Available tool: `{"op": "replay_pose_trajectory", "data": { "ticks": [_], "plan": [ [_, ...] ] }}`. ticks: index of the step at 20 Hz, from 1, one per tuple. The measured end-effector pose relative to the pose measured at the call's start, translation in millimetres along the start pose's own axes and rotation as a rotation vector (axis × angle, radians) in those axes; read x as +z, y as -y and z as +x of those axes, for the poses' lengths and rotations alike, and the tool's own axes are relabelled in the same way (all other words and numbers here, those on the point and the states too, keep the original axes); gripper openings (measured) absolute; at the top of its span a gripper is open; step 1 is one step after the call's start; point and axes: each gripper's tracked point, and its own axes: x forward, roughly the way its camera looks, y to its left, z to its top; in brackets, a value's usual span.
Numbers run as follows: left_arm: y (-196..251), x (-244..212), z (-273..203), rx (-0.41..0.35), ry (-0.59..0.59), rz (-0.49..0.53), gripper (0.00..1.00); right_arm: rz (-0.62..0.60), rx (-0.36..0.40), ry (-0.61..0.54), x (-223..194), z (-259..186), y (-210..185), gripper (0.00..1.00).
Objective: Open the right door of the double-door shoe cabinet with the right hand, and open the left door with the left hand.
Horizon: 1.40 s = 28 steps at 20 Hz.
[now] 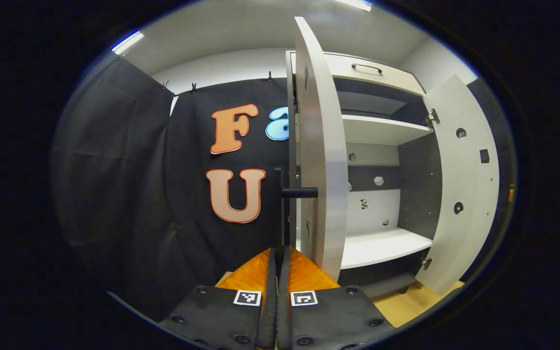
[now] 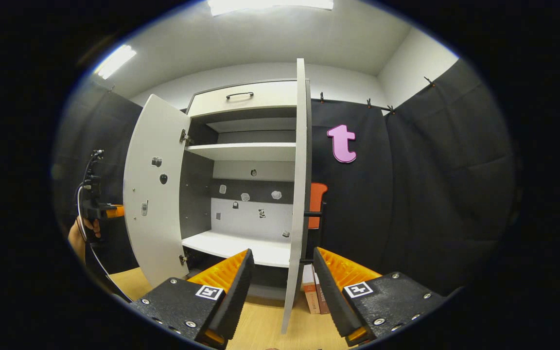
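The shoe cabinet (image 2: 246, 150) has both doors swung out. In the left gripper view the left door (image 1: 321, 170) is edge-on just right of my left gripper (image 1: 278, 250), which is shut on that door's thin black vertical handle (image 1: 282, 209). The right door (image 1: 460, 184) stands wide open at the far right. In the right gripper view my right gripper (image 2: 282, 253) is open, and the edge of the right door (image 2: 298, 184) stands between its spread fingers, untouched; its black handle (image 2: 310, 228) is just right of the edge. The left door (image 2: 156, 194) hangs open on the left, with the other gripper (image 2: 100, 211) behind it.
White shelves (image 2: 241, 151) and a top drawer (image 2: 241, 99) sit in the cabinet. A person's hand (image 2: 78, 238) holds the far gripper. Books (image 2: 311, 291) stand on the wooden floor (image 2: 260, 321) by the cabinet's right side, with an orange chair (image 2: 317, 204) behind. Black cloth walls surround.
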Motion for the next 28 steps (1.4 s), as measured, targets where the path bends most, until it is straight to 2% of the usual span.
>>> {"op": "replay_pose_trajectory", "data": {
  "ticks": [2,3,4,5,6,10,13,14,15,19,21,23,26,28],
  "plan": [
    [-11.2,5.8,-9.6,0.025,0.010,0.005,0.08,-0.013,0.000,0.012,4.0,-2.6,-1.8,0.76],
    [-9.5,10.4,-16.1,0.023,0.018,0.017,0.14,-0.013,0.004,0.018,5.5,-5.6,-3.2,0.76],
    [-12.4,14.0,-24.4,0.038,0.032,0.031,0.16,-0.011,0.007,0.025,7.1,-7.5,-4.0,0.81],
    [-13.3,20.0,-30.6,0.055,0.045,0.051,0.17,-0.007,0.010,0.032,8.1,-10.8,-3.3,0.77],
    [-13.6,28.5,-37.9,0.072,0.062,0.065,0.16,-0.001,0.011,0.041,9.0,-12.6,-1.8,0.77],
    [17.1,50.5,-72.0,0.026,0.120,0.063,0.20,0.021,0.011,0.045,9.6,-11.0,1.7,0.78],
    [45.7,49.1,-81.6,-0.013,0.092,0.065,0.44,0.031,0.023,0.044,9.2,-11.8,-0.7,0.79],
    [58.0,49.0,-82.8,-0.035,0.083,0.057,0.47,0.030,0.031,0.042,9.3,-12.6,-3.8,0.85],
    [67.7,49.9,-83.0,-0.053,0.082,0.047,0.51,0.026,0.034,0.041,8.8,-13.8,-6.1,0.81],
    [90.6,61.0,-85.9,-0.079,0.116,0.030,0.70,-0.017,0.032,0.048,9.4,-19.7,-9.3,0.90],
    [100.7,63.8,-87.0,-0.084,0.125,0.027,0.85,-0.021,0.028,0.057,12.4,-21.9,-7.1,0.93],
    [105.9,65.9,-86.1,-0.080,0.130,0.033,0.90,-0.016,0.023,0.061,13.7,-21.8,-4.6,0.94],
    [113.0,67.9,-88.3,-0.073,0.136,0.033,0.89,-0.004,0.015,0.066,14.4,-19.7,-0.9,0.94],
    [116.1,69.3,-89.5,-0.071,0.139,0.032,0.98,-0.004,0.014,0.065,12.9,-19.1,-0.5,0.94]
  ]
}}
